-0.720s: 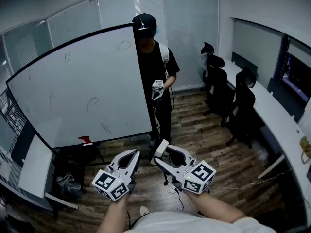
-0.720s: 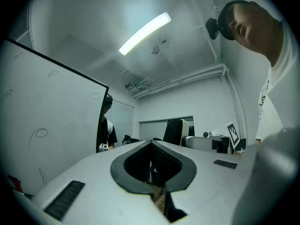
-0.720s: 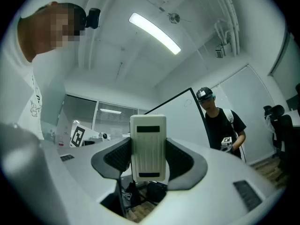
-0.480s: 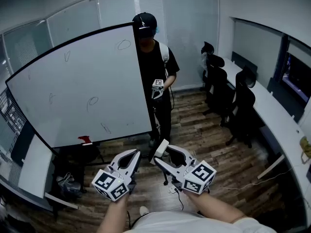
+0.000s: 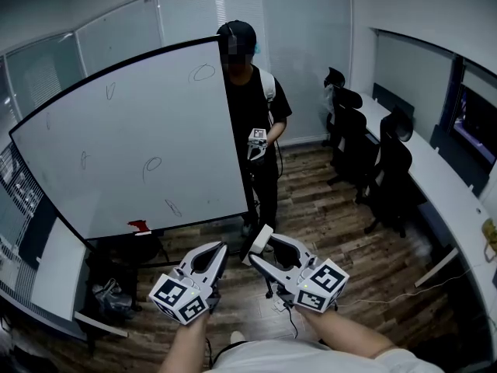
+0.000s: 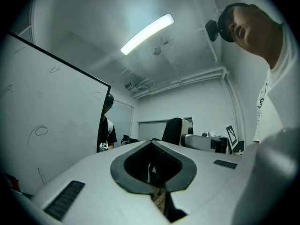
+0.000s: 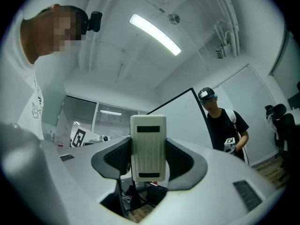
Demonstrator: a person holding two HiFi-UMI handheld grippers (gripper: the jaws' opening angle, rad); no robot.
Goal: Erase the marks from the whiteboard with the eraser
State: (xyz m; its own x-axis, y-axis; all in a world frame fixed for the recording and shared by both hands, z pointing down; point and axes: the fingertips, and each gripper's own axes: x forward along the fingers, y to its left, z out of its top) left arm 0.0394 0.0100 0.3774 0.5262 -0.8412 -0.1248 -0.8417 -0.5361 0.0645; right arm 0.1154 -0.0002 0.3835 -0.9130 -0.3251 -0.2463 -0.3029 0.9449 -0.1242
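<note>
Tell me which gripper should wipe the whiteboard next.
Right. The right gripper holds the eraser; the left gripper is shut and empty, though the whiteboard stands toward its side.

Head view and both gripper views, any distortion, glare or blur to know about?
Head view: fisheye bows the whiteboard edges; dim, even light. Left gripper view: dark corners, ceiling light blown out. Right gripper view: eraser sharp, its ribs clear; corners dark too.

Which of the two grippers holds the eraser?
The right gripper: its jaws clamp the white eraser, while the left gripper is shut with nothing between its jaws.
</note>
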